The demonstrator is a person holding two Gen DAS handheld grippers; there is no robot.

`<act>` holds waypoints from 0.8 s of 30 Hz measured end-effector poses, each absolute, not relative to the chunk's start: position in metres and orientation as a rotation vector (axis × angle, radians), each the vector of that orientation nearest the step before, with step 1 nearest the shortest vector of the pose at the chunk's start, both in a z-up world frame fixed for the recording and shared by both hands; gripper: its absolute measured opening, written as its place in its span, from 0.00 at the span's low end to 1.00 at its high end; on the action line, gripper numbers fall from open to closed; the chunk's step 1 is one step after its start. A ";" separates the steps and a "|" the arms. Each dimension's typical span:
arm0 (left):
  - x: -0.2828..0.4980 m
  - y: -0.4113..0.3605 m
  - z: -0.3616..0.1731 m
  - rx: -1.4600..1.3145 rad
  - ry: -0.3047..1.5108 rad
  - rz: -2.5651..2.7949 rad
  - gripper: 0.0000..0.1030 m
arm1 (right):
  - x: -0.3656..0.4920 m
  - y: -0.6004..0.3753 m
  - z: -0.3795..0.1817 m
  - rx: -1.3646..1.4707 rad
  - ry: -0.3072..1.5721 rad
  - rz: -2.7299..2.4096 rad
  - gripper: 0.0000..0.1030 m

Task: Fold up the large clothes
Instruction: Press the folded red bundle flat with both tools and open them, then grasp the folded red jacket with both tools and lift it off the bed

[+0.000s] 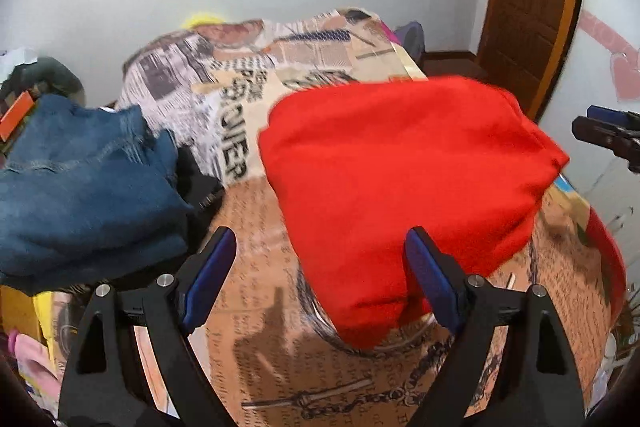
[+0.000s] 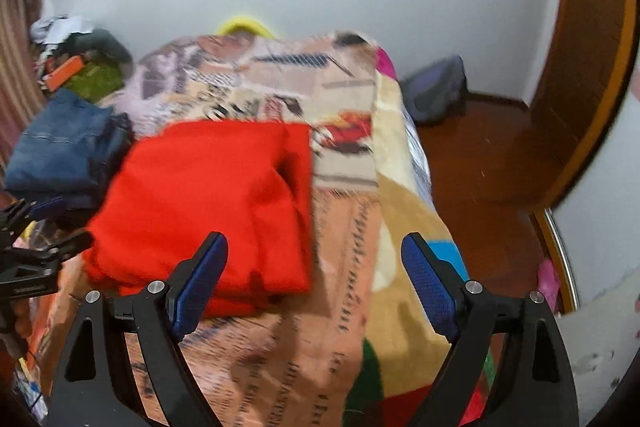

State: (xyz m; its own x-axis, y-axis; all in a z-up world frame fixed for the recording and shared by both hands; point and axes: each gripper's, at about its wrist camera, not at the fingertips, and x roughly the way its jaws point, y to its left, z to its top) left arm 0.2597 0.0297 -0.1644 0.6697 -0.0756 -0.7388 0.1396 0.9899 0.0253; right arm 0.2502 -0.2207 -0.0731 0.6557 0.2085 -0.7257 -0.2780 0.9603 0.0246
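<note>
Red garment (image 1: 400, 179) soft, light, floppy, already bundled ahead of both grippers' spread, empty fingers (image 2: 198, 283); pinch thick folded edges.

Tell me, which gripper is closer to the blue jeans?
Left. The left gripper hangs open just beside the folded blue jeans, which lie by its left finger. The right gripper is farther off, with the red garment between it and them.
</note>
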 end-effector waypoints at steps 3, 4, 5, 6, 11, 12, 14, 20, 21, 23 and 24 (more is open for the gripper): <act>0.266 0.038 -0.151 0.060 0.802 -0.106 0.84 | 0.256 -0.209 -0.066 -0.081 0.792 0.337 0.84; 0.269 0.041 -0.146 0.050 0.791 -0.104 0.84 | 0.258 -0.205 -0.067 -0.078 0.792 0.349 0.84; 0.272 0.044 -0.143 0.039 0.786 -0.104 0.84 | 0.262 -0.201 -0.067 -0.074 0.796 0.364 0.84; 0.276 0.048 -0.140 0.023 0.784 -0.109 0.84 | 0.267 -0.198 -0.069 -0.069 0.801 0.374 0.84; 0.306 0.071 -0.147 -0.135 0.859 -0.163 0.84 | 0.294 -0.196 -0.090 -0.002 0.876 0.420 0.84; 0.314 0.076 -0.155 -0.181 0.897 -0.181 0.84 | 0.303 -0.200 -0.099 0.029 0.911 0.420 0.84; 0.327 0.080 -0.173 -0.246 0.979 -0.214 0.84 | 0.315 -0.209 -0.114 0.096 0.987 0.428 0.84; 0.347 0.084 -0.222 -0.388 1.126 -0.288 0.84 | 0.338 -0.240 -0.162 0.357 1.183 0.476 0.84; 0.350 0.086 -0.227 -0.438 1.139 -0.307 0.84 | 0.338 -0.240 -0.165 0.372 1.193 0.491 0.84; 0.356 0.089 -0.237 -0.533 1.166 -0.349 0.84 | 0.339 -0.237 -0.169 0.394 1.207 0.533 0.84; 0.360 0.089 -0.242 -0.565 1.181 -0.375 0.84 | 0.339 -0.235 -0.170 0.398 1.205 0.546 0.86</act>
State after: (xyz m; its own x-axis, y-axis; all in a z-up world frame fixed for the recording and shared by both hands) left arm 0.3600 0.0887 -0.2421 0.3442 -0.5547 -0.7575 -0.0158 0.8033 -0.5954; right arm 0.3389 -0.2351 -0.1702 0.2554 0.5922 -0.7642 -0.1840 0.8058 0.5629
